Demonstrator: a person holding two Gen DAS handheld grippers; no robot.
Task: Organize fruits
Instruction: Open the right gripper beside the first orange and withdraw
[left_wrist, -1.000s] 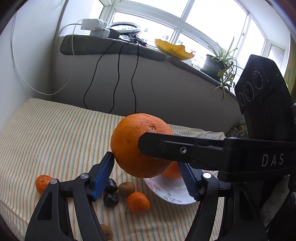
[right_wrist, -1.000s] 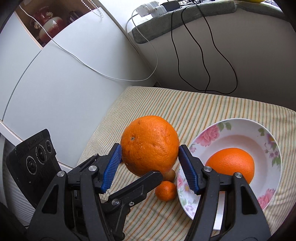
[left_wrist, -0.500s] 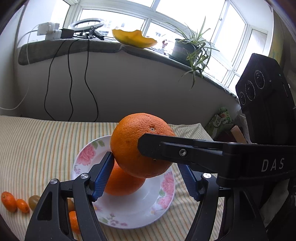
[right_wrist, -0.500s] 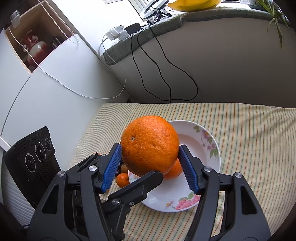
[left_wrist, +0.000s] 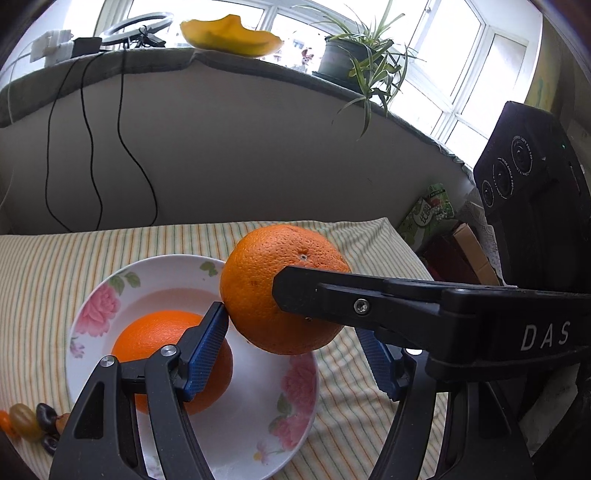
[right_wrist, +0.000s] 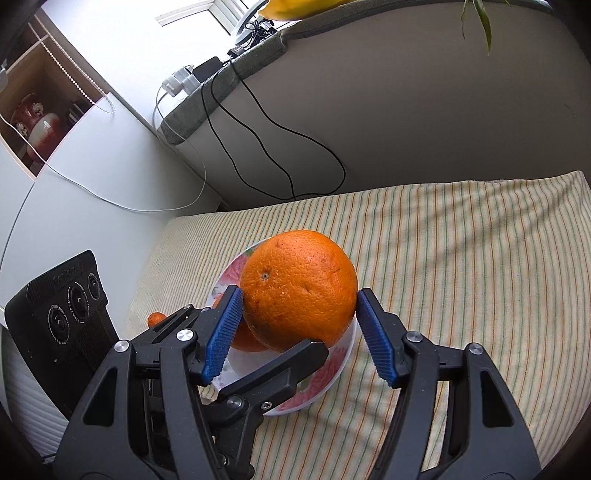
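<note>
You have the big orange (right_wrist: 300, 287) squeezed from 4 sides above the floral plate (left_wrist: 92, 314): the right gripper (right_wrist: 299, 332) clamps it between its blue pads, and the left gripper (left_wrist: 291, 347) pinches it crosswise; it hangs over the plate's right edge, not yet set down. 1 orange (left_wrist: 155, 336) already sits on the plate; the small fruits (left_wrist: 26, 421) left of the plate remain on the striped cloth (right_wrist: 461, 258), so I'd judge you under halfway.

A bright orange fruit (left_wrist: 284, 295) sits between blue ribbed pads (left_wrist: 205, 350) on a black tool (left_wrist: 295, 354). The white plate (left_wrist: 110, 295) has pink roses; the cloth (right_wrist: 461, 240) is cream with green-and-orange stripes.
</note>
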